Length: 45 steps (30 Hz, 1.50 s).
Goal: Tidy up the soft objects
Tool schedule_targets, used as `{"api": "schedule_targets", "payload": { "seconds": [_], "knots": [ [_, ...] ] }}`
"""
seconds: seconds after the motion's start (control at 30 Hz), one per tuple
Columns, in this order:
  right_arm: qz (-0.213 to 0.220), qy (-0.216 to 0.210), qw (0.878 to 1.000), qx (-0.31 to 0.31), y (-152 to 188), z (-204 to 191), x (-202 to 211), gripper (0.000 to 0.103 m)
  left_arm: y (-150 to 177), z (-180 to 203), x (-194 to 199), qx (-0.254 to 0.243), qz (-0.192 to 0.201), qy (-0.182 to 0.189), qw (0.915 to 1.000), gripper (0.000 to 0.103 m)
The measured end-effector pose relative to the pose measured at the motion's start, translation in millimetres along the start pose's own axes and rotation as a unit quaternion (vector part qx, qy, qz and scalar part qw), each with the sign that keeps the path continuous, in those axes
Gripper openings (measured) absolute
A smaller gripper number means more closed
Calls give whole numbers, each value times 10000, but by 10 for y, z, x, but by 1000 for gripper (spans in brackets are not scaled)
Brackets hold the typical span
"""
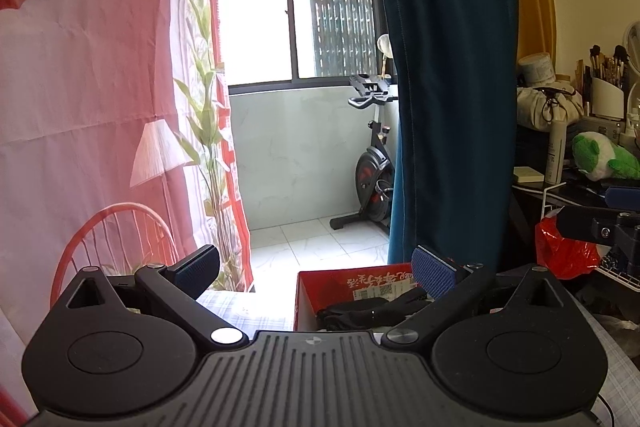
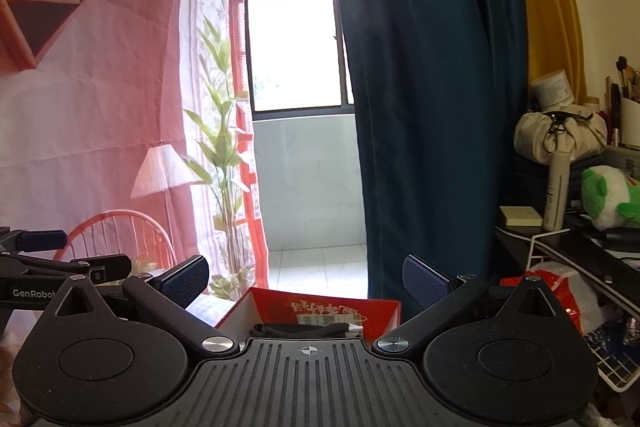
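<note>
A red cardboard box (image 1: 320, 285) sits low in the left wrist view, with dark soft cloth items (image 1: 360, 309) lying in it. The same box (image 2: 380, 311) shows in the right wrist view with a dark cloth (image 2: 300, 330) inside. My left gripper (image 1: 316, 273) is open and empty, raised above and in front of the box. My right gripper (image 2: 306, 281) is open and empty, also held above the box. The right gripper's fingers (image 1: 622, 197) show at the right edge of the left view. A green and white plush toy (image 2: 608, 197) lies on the cluttered desk at right.
A teal curtain (image 1: 440, 87) hangs ahead. A pink printed backdrop (image 1: 80, 87) covers the left. An exercise bike (image 1: 372, 167) stands on the balcony. The desk (image 2: 560, 239) at right holds a bottle, brushes and a cloth bag. A red plastic bag (image 1: 564, 251) hangs by a white wire rack.
</note>
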State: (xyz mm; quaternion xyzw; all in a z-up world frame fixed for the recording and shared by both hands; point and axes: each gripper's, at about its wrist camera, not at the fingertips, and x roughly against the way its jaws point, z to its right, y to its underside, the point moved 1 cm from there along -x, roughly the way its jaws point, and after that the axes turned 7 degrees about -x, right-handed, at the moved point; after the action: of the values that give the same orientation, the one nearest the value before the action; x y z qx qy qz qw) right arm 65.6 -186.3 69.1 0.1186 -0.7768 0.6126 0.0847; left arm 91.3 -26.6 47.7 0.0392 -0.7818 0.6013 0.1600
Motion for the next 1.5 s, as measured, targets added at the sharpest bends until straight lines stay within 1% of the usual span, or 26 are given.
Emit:
{"api": "schedule_targets", "payload": {
  "seconds": [0.37, 0.83, 1.5],
  "knots": [
    [-34, 30, 9999, -147, 2, 30, 22, 103, 5, -59, -7, 34, -41, -43, 10000, 103],
    [-76, 71, 9999, -126, 20, 14, 12, 103, 19, -40, 7, 52, -104, -122, 9999, 103],
    [-137, 65, 9998, -140, 54, 11, -23, 103, 37, -86, -41, 84, -212, -112, 9997, 103]
  ]
}}
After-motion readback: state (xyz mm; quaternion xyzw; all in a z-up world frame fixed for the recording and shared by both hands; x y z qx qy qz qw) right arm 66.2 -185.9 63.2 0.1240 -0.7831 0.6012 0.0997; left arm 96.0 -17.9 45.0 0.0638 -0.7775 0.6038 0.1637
